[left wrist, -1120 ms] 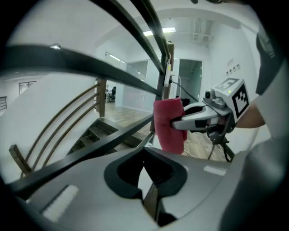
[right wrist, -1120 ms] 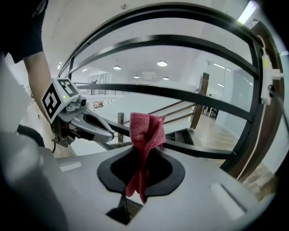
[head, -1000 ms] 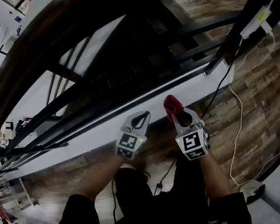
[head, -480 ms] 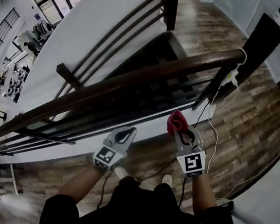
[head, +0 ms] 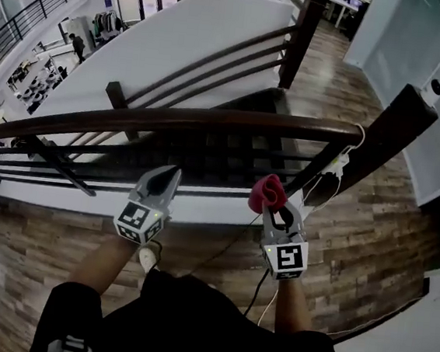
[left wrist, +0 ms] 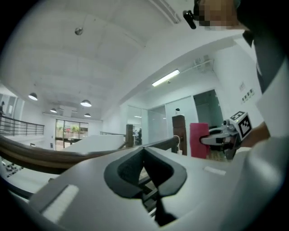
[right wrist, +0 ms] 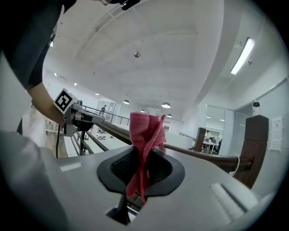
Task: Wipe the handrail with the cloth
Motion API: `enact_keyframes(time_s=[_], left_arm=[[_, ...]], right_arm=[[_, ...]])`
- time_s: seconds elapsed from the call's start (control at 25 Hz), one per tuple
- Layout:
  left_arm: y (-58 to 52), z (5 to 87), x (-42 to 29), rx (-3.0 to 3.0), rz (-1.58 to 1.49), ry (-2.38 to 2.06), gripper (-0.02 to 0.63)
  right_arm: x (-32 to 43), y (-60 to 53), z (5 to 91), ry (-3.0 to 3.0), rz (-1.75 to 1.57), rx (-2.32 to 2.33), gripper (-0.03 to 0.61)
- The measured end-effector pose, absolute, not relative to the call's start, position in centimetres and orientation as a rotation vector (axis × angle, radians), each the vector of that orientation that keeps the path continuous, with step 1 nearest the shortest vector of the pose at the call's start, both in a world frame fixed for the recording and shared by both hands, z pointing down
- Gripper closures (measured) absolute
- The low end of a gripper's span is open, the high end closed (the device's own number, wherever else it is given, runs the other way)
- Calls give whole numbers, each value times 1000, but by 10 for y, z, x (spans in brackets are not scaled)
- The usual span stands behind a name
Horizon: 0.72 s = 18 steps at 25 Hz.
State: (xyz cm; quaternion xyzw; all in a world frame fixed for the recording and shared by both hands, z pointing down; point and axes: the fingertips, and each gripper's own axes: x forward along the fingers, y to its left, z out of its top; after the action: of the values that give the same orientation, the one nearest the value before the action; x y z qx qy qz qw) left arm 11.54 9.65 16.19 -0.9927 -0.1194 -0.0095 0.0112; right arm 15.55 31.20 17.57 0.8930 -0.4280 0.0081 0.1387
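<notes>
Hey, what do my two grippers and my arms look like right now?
Both the left gripper and the right gripper have pale grey, tapering plastic bodies with black jaw pads. Each carries a cube printed with black-and-white square markers. The forearms are bare below black short sleeves.

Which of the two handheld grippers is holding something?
The right gripper: a red cloth is pinched in its fingers. The left gripper is shut and empty.
</notes>
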Motion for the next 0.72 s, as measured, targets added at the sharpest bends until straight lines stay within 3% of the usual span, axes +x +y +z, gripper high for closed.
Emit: enact_keyframes(time_s=[0.48,0.72], left_arm=[[71,86,77,-3025,278,-227,614],[23,90,64,-3077,248,-213,614]], right_arm=[[155,343,138,-1286,-14,2848,538],[149,310,127,-1291,-66,2870,538]])
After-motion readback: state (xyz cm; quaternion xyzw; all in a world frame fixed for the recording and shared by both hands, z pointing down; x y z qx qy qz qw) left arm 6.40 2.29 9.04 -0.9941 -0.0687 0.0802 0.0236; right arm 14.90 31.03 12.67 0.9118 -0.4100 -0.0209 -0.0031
